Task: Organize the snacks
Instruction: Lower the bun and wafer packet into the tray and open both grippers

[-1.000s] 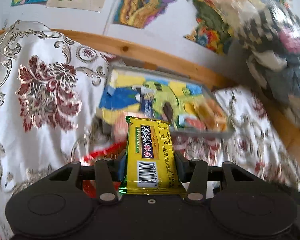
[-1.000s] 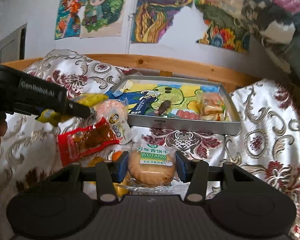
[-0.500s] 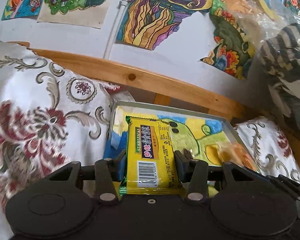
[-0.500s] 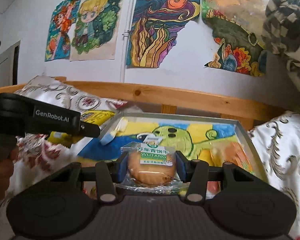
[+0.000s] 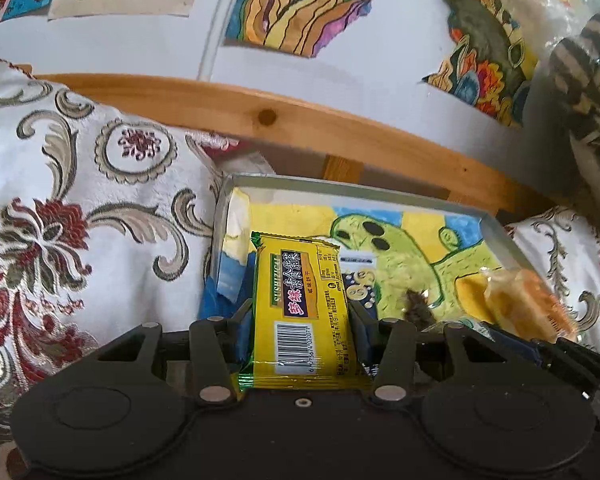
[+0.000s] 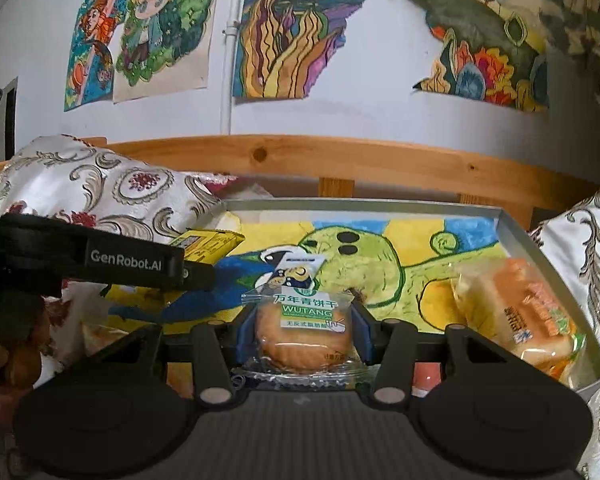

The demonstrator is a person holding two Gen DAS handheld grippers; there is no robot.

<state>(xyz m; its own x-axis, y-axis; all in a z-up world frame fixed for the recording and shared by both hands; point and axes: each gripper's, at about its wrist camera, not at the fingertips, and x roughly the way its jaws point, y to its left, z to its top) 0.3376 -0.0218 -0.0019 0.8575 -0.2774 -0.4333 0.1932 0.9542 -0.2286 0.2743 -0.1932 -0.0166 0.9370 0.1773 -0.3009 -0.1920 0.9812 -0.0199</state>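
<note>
My left gripper (image 5: 302, 320) is shut on a yellow snack packet (image 5: 300, 300) with a barcode, held over the left end of the grey metal tray (image 5: 340, 188). The same left gripper (image 6: 204, 276) enters the right wrist view from the left with the yellow snack packet (image 6: 208, 242) at the tray's left rim. My right gripper (image 6: 302, 328) is shut on a clear-wrapped round biscuit (image 6: 304, 336) labelled WUTANG, above the near middle of the tray (image 6: 516, 228). A wrapped orange bread (image 6: 524, 312) lies at the tray's right end. A small blue-and-white sachet (image 6: 296, 270) lies mid-tray.
The tray floor carries a green cartoon drawing (image 6: 364, 264). White floral cloth (image 5: 80, 220) covers cushions on both sides of the tray. A wooden rail (image 6: 340, 160) and a wall with paintings stand behind. A small dark piece (image 5: 416, 308) lies in the tray.
Both grippers moved forward toward the tray with their snacks still held. The tray now fills more of each view, and the loose snacks on the cloth have dropped out of sight.
</note>
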